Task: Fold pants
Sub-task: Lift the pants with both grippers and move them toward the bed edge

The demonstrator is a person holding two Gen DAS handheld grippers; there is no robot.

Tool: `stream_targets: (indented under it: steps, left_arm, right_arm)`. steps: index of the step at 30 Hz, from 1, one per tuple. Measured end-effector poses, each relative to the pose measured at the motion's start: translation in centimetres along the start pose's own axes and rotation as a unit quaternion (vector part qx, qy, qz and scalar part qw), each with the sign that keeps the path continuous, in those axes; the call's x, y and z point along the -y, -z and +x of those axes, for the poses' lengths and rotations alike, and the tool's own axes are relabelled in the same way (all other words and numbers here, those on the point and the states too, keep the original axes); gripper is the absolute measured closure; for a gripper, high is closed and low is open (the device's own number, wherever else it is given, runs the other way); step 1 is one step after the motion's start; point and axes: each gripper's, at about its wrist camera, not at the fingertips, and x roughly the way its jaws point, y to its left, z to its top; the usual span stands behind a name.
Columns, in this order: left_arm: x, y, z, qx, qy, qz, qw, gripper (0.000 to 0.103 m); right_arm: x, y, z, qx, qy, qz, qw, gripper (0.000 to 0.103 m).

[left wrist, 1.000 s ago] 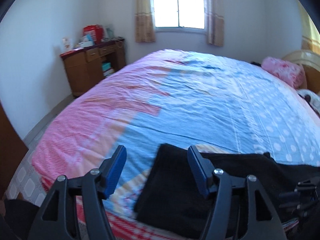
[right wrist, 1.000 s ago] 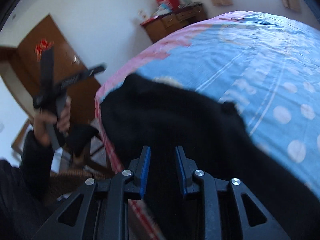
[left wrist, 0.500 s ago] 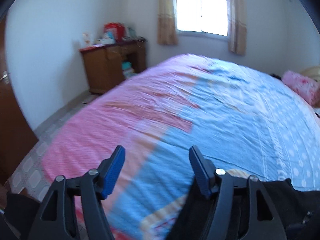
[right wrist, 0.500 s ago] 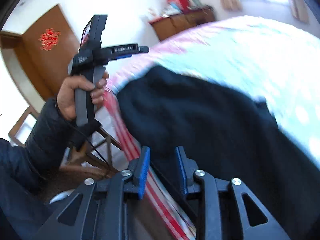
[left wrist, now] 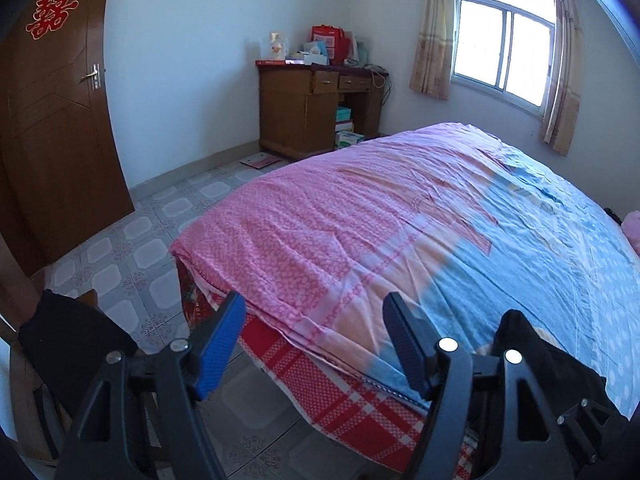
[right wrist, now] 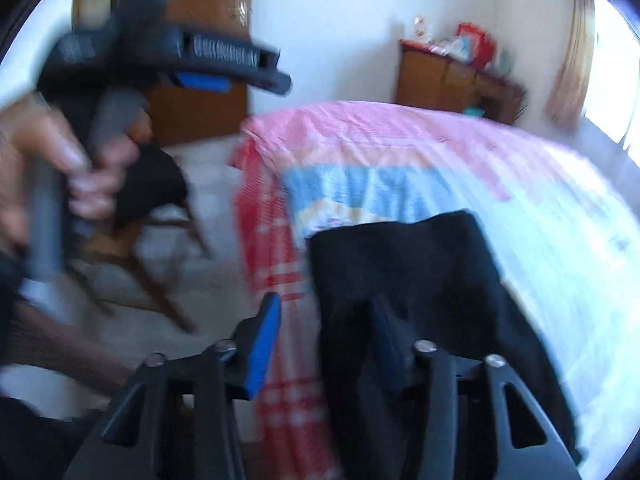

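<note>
The black fabric pants (right wrist: pixel 420 280) lie folded near the foot corner of your bed, on the blue part of the pink-and-blue patterned bedsheet (left wrist: pixel 400 216), with their near end toward the bed's edge above the red-and-white checked cloth (left wrist: pixel 348 392) hanging below. In the left wrist view only a dark bunched corner of them shows at the lower right.

Your left gripper (left wrist: pixel 316 340) hangs over the corner of the bed, its blue-padded jaws spread wide with nothing between them. From the right wrist view, your left hand (right wrist: pixel 80 172) grips its grey handle, raised off to the side of the bed, though that picture is blurred.

Your right gripper (right wrist: pixel 324 344) is just at the near end of the pants, jaws spread apart and holding nothing; one finger (right wrist: pixel 262 344) stands over the checked cloth, the other over the black fabric.

Beyond stand a brown wooden desk (left wrist: pixel 316 108), a brown wooden door (left wrist: pixel 52 120) and a curtained window (left wrist: pixel 504 52).
</note>
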Motion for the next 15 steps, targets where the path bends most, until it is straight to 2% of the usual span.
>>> stream_targets:
  steps: [2,4,5,6,7,9,10,11,12,13,14,15]
  left_arm:
    - [0.2,0.2,0.4,-0.001,-0.001,0.002,1.0,0.03]
    - [0.4,0.3,0.6,-0.007,0.009,0.0,0.9999,0.03]
    - [0.4,0.4,0.6,-0.008,0.014,-0.002,0.9999,0.03]
    - [0.6,0.3,0.7,-0.009,0.017,-0.004,0.9998,0.03]
    - [0.6,0.4,0.7,-0.008,0.018,-0.005,0.9998,0.03]
    - [0.7,0.3,0.8,-0.009,0.021,-0.005,0.9997,0.03]
    - [0.8,0.3,0.8,-0.009,0.022,-0.005,0.9997,0.03]
    - [0.8,0.3,0.7,-0.01,0.023,-0.005,0.9997,0.03]
    - [0.8,0.3,0.6,-0.01,0.024,-0.005,0.9997,0.03]
    - [0.8,0.3,0.7,-0.01,0.025,-0.006,0.9996,0.03]
    - [0.9,0.3,0.7,-0.011,0.026,-0.006,0.9996,0.03]
    - [0.9,0.3,0.7,-0.011,0.026,-0.007,0.9996,0.03]
  right_arm:
    - [-1.8,0.0,0.7,0.013,0.069,-0.046,0.996,0.063]
    - [-2.8,-0.2,1.2,0.018,0.093,-0.066,0.993,0.069]
    - [-2.7,-0.4,1.0,0.021,0.086,-0.055,0.995,0.076]
    - [-2.1,-0.4,0.7,0.026,0.067,-0.033,0.997,0.077]
    - [-1.2,-0.5,0.4,0.03,0.041,-0.003,0.999,0.084]
    - [2.3,-0.7,0.2,0.034,-0.045,0.102,0.993,0.087]
    - [4.1,-0.4,0.2,0.036,-0.09,0.153,0.984,0.088]
    - [6.6,0.3,0.6,0.04,-0.146,0.225,0.962,0.089]
    - [8.1,1.0,1.0,0.042,-0.186,0.272,0.943,0.089]
    - [9.9,2.0,1.7,0.043,-0.24,0.332,0.911,0.09]
    - [10.9,2.6,2.4,0.046,-0.261,0.368,0.891,0.094]
    - [11.4,3.0,2.6,0.046,-0.265,0.385,0.883,0.095]
